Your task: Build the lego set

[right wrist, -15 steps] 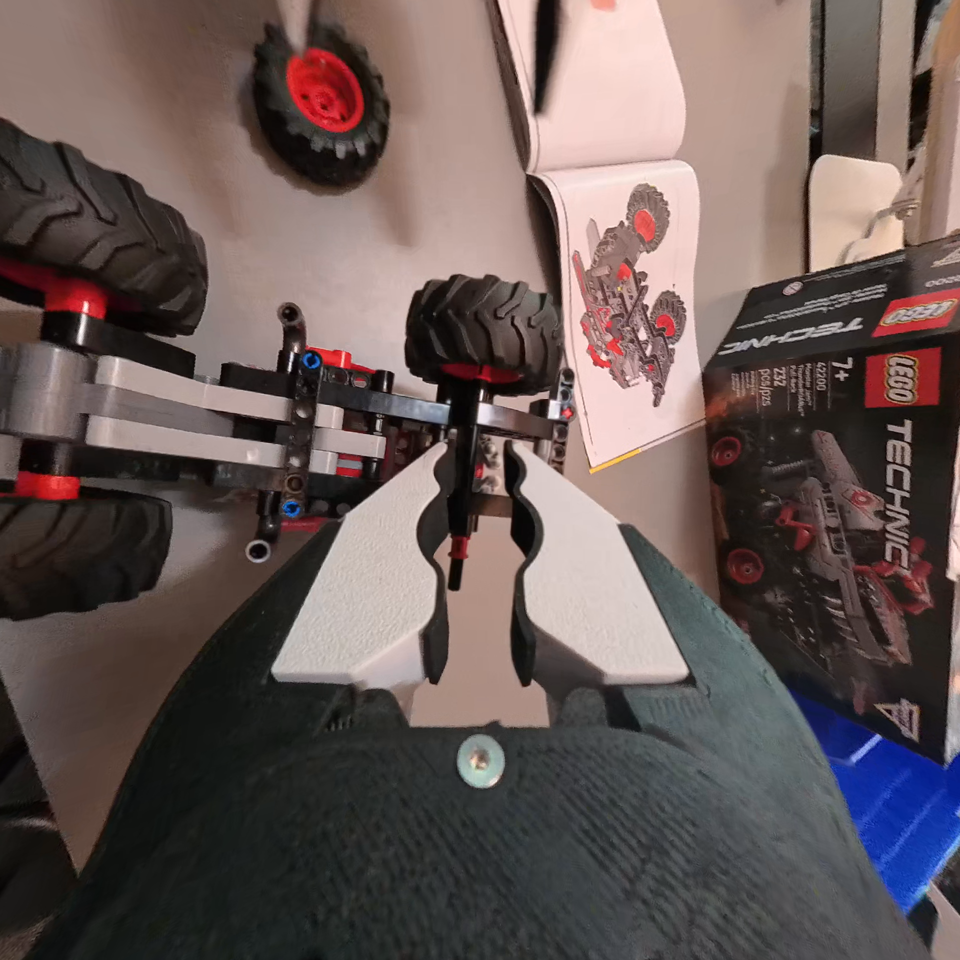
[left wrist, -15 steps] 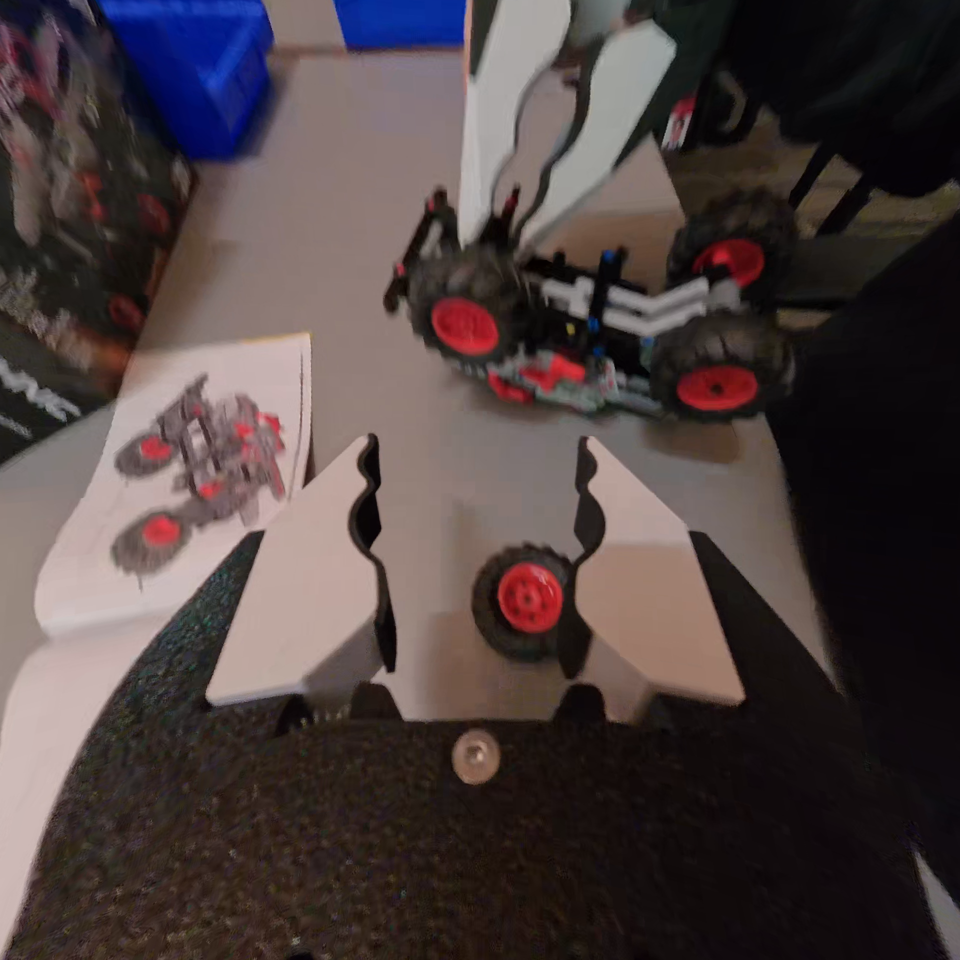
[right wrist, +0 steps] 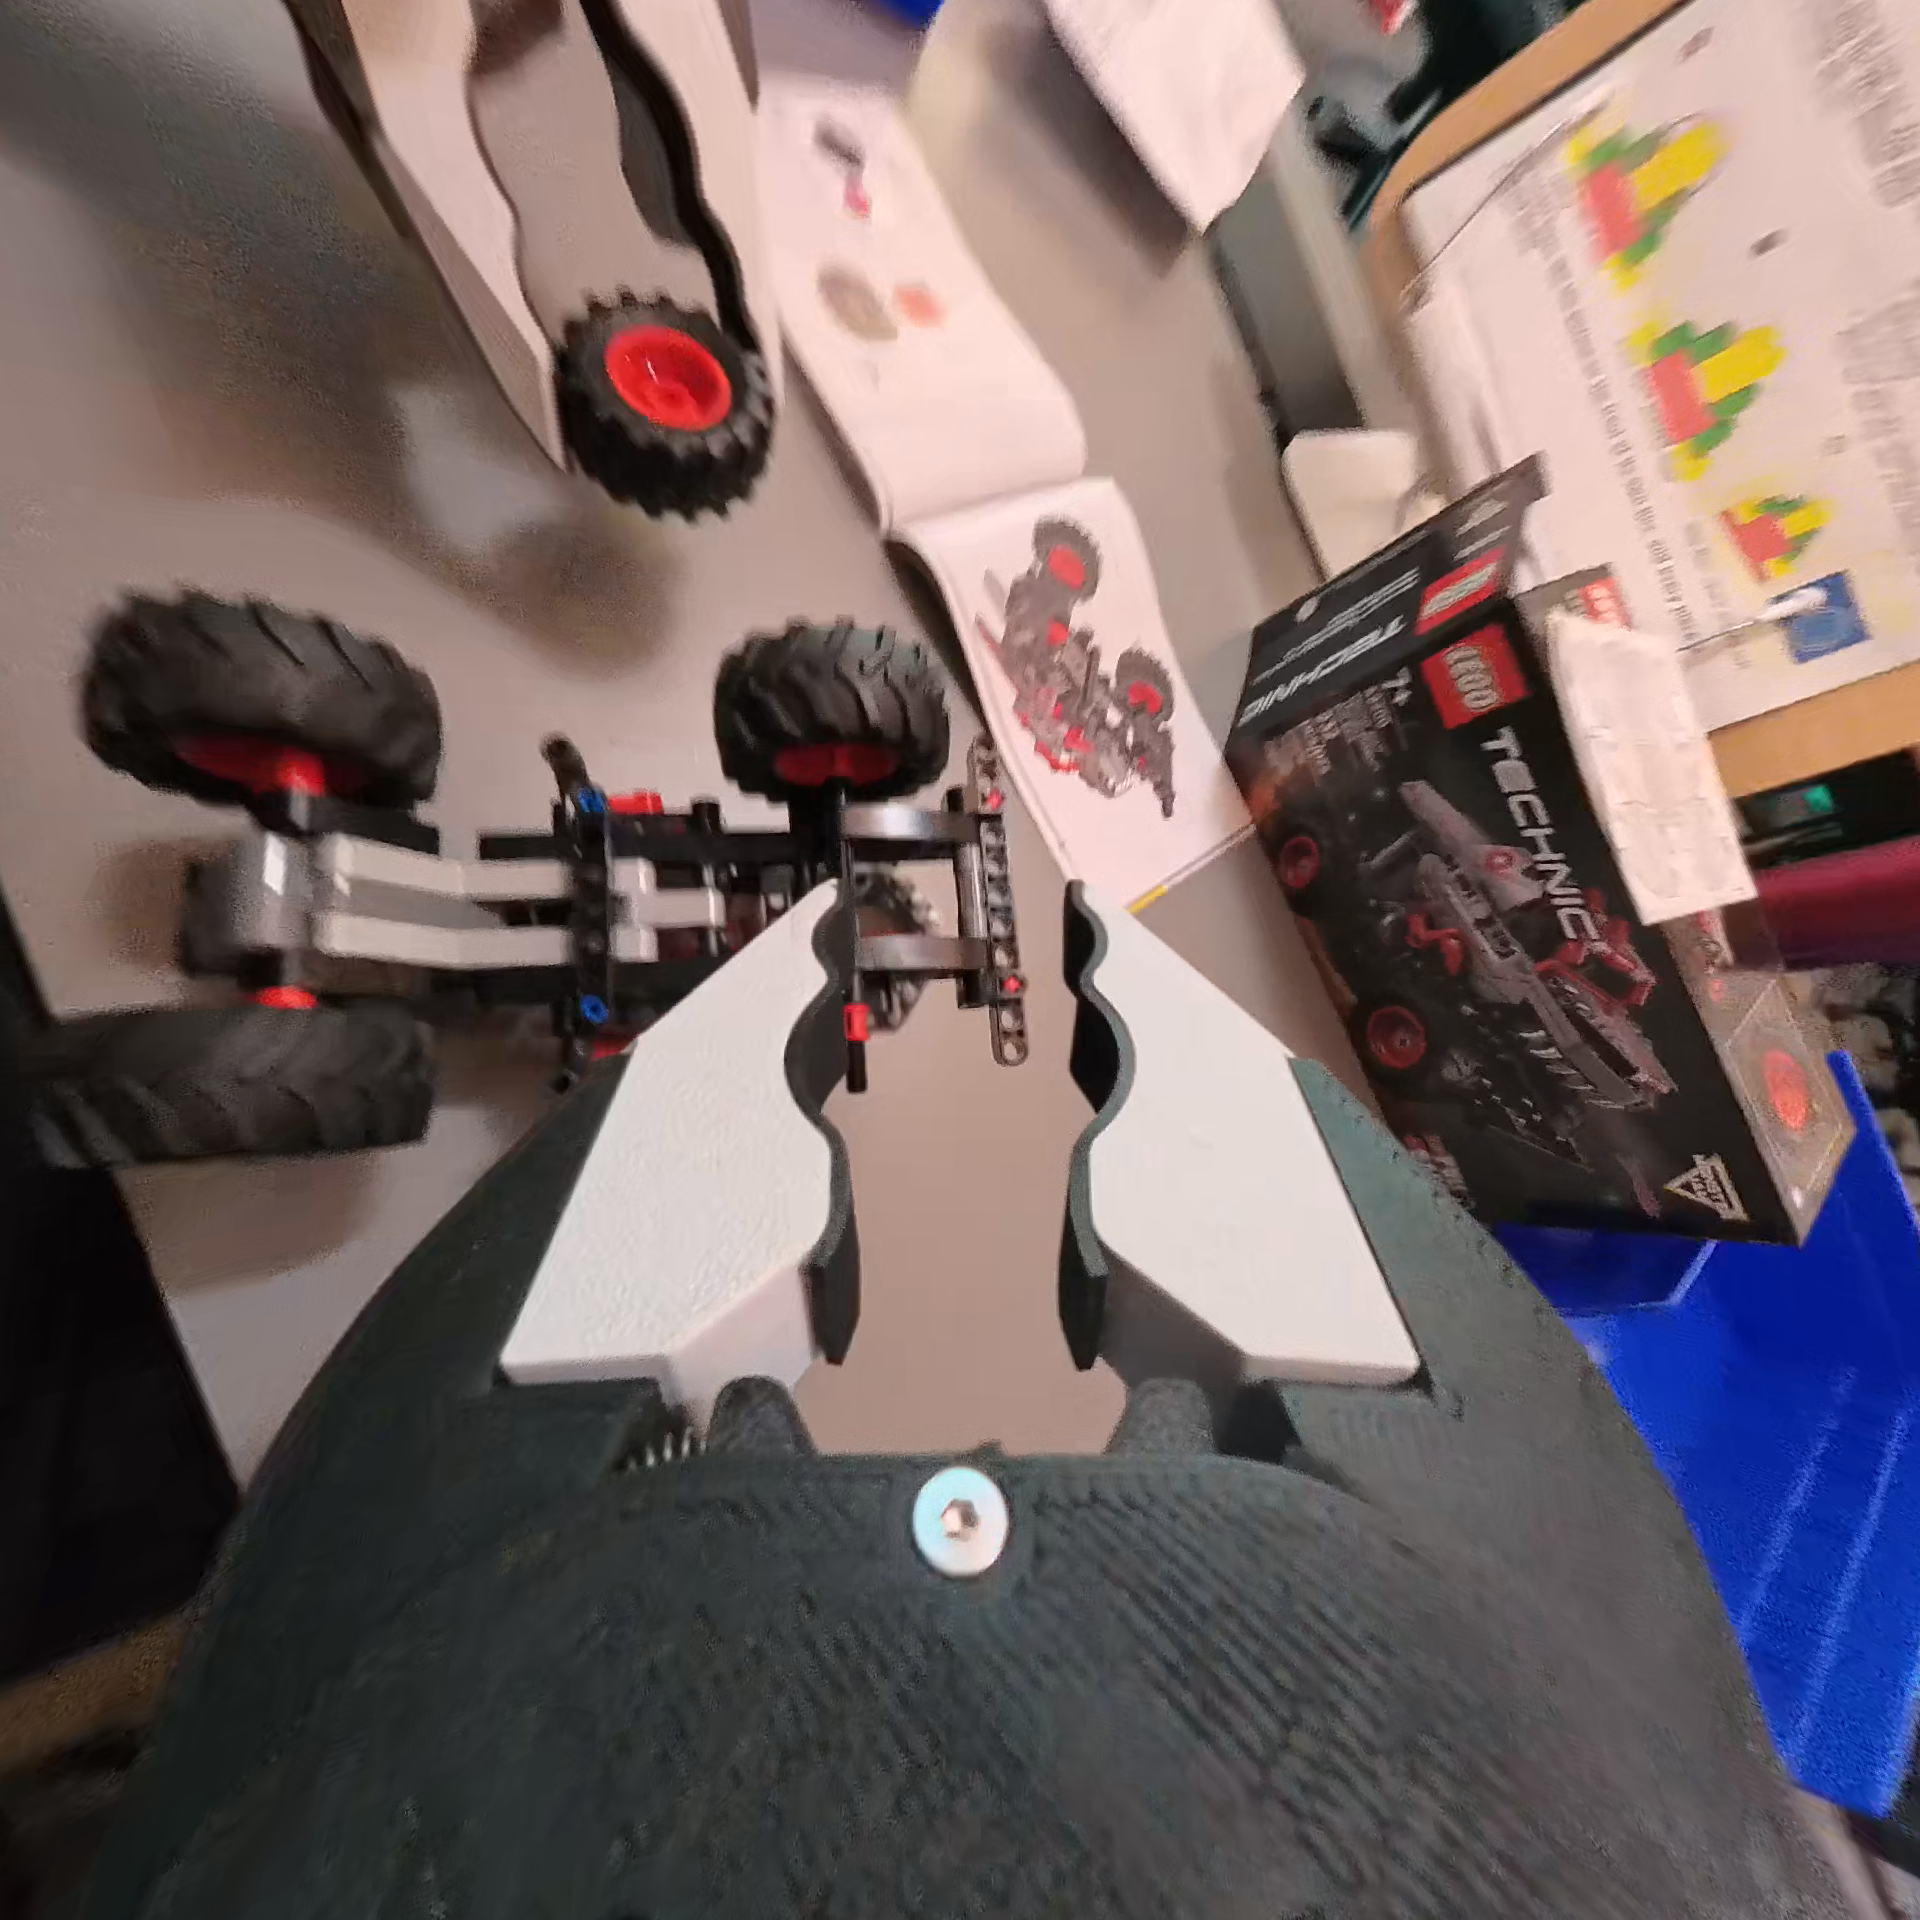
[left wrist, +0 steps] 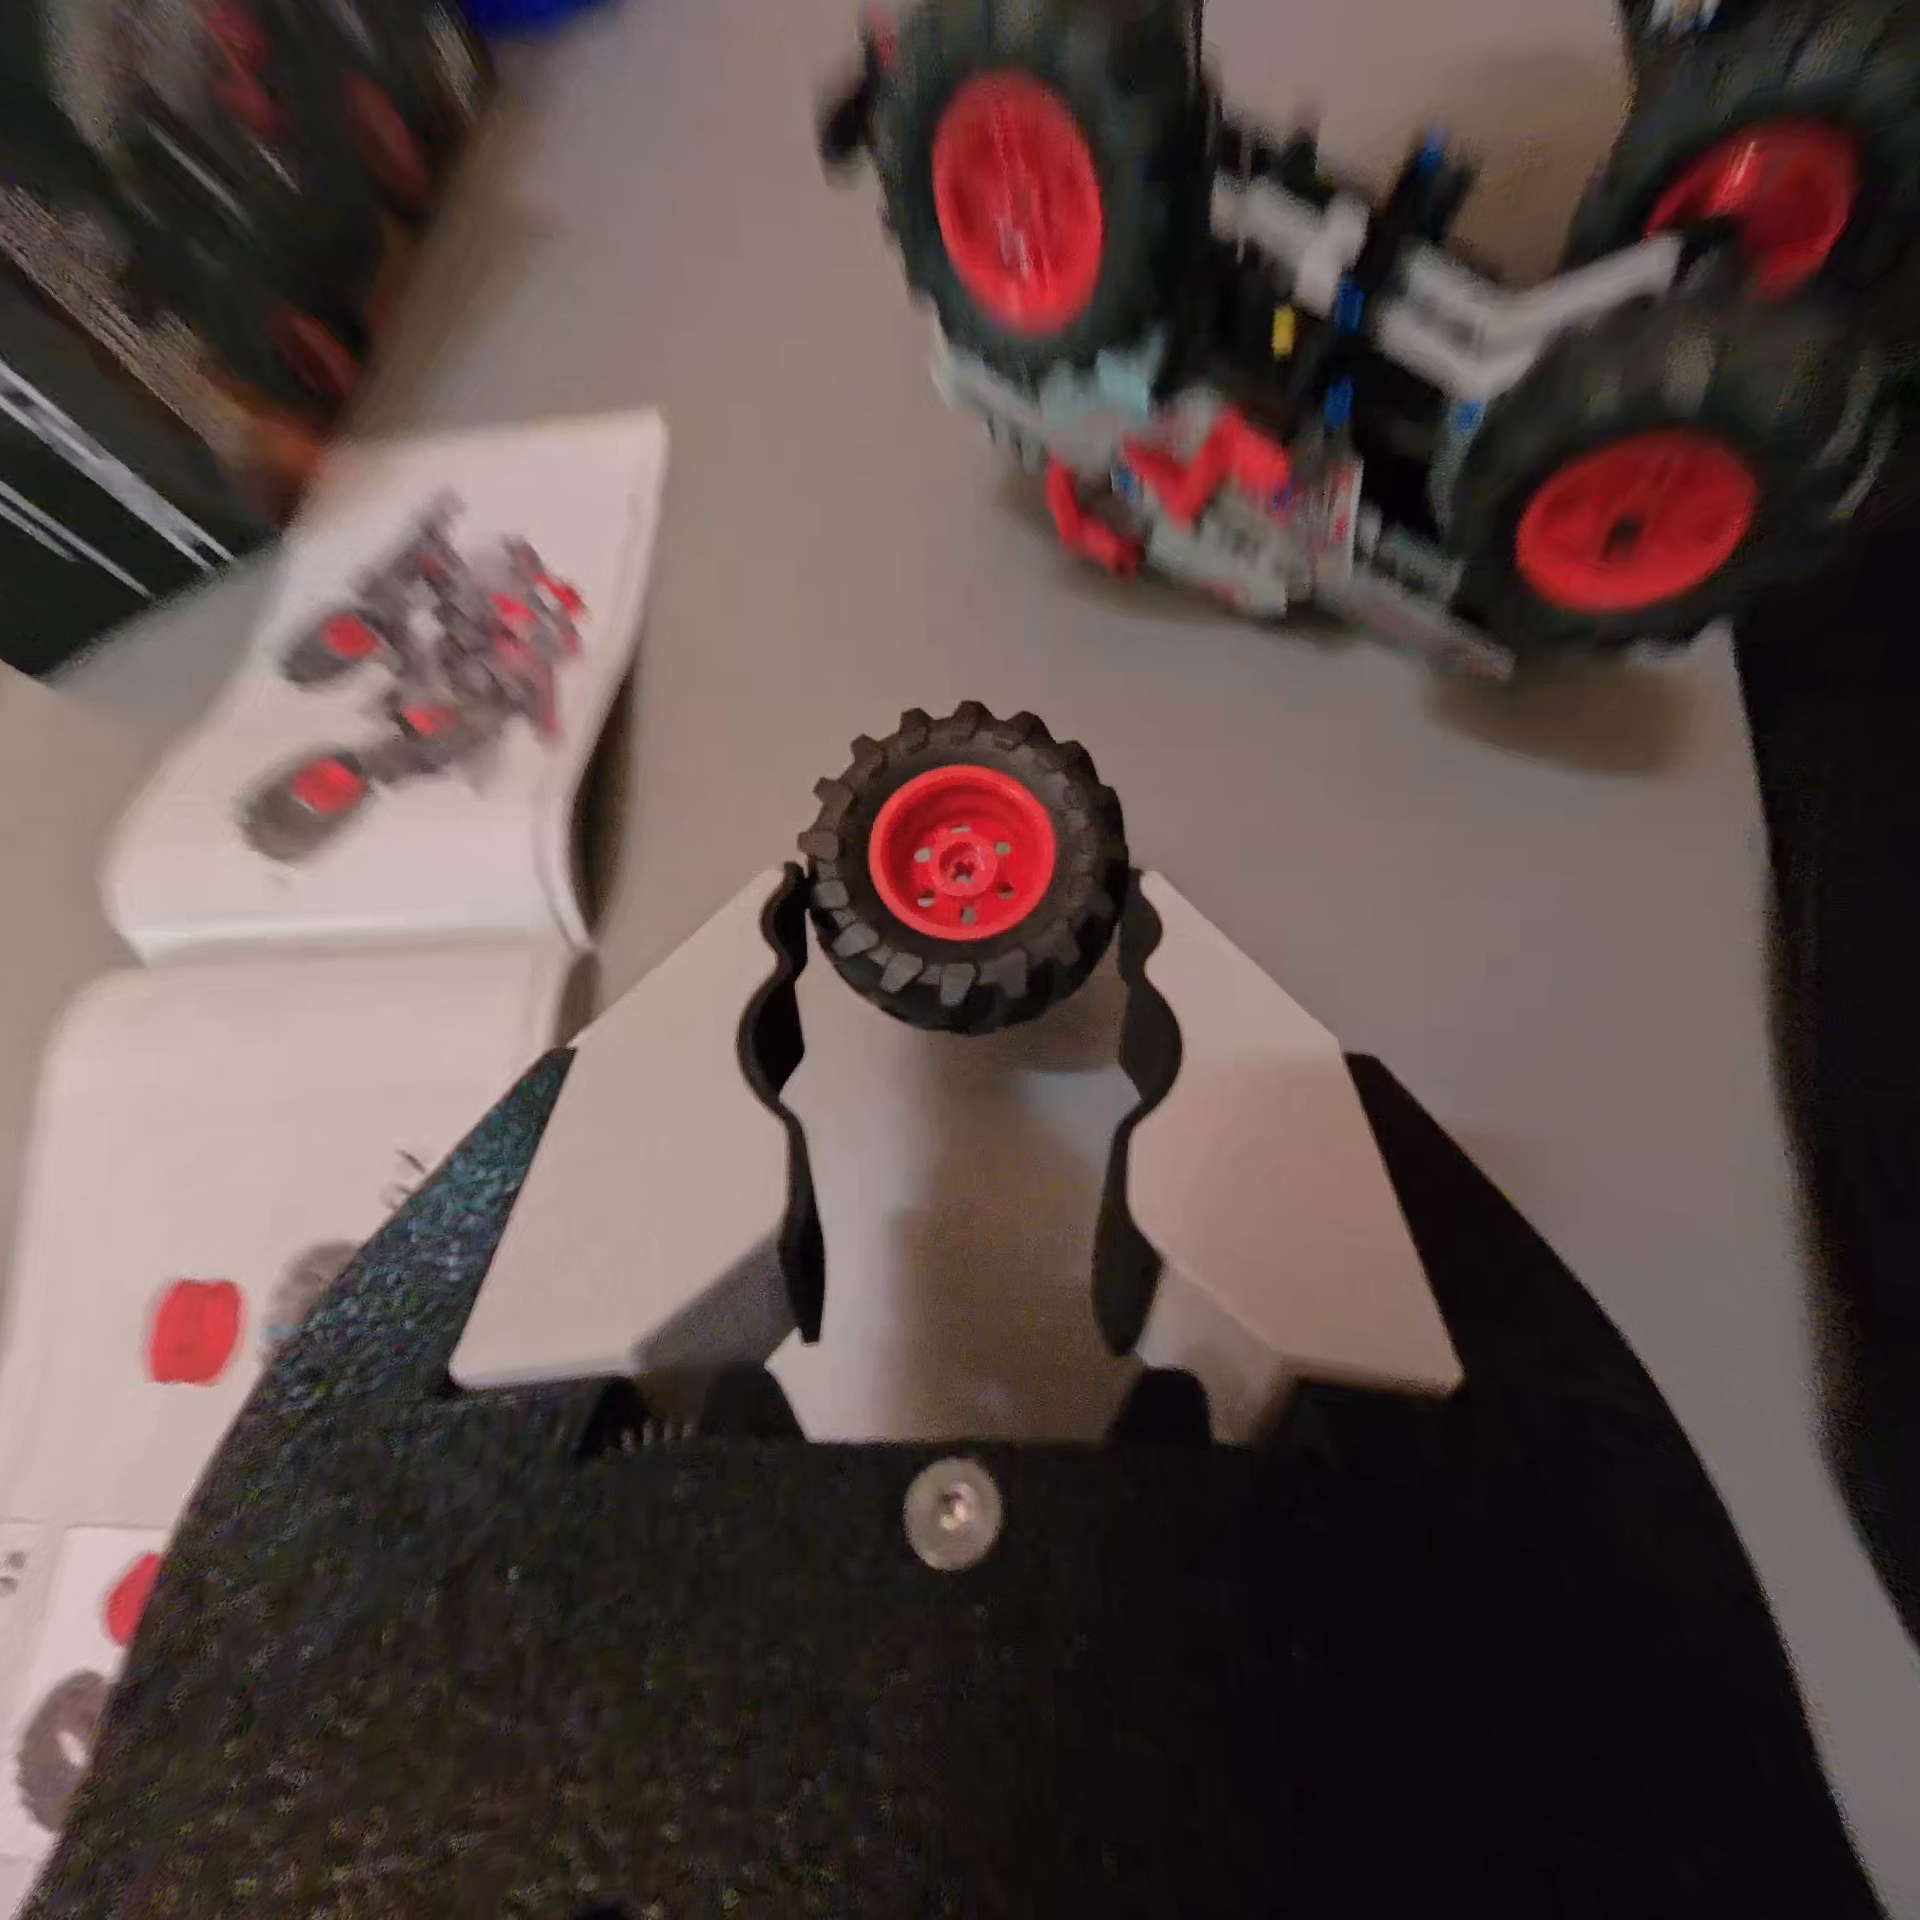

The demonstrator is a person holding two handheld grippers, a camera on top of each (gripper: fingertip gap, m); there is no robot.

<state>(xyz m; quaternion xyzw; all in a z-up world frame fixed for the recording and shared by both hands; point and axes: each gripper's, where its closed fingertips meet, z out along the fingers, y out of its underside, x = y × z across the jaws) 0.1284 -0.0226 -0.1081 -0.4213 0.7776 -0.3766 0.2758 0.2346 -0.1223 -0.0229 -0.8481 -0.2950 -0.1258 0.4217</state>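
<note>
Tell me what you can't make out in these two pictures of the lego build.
- Truck, left wrist view: motion blur smears its small parts; top edge crops it.
- Loose wheel: whether it touches the table is hidden by the left gripper.
- Bare axle, right wrist view: the right gripper finger partly covers it.

Left gripper [left wrist: 961,894]: white fingers [left wrist: 665,1122] with black wavy inner pads, tips clamped on either side of a small wheel [left wrist: 961,868] at 12 o'clock of its own view; from the right wrist view it enters from 11 o'clock, pointing down. Right gripper [right wrist: 951,904]: fingers [right wrist: 717,1122] spread apart with a clear gap, nothing between the tips, aimed toward 12 o'clock.
</note>
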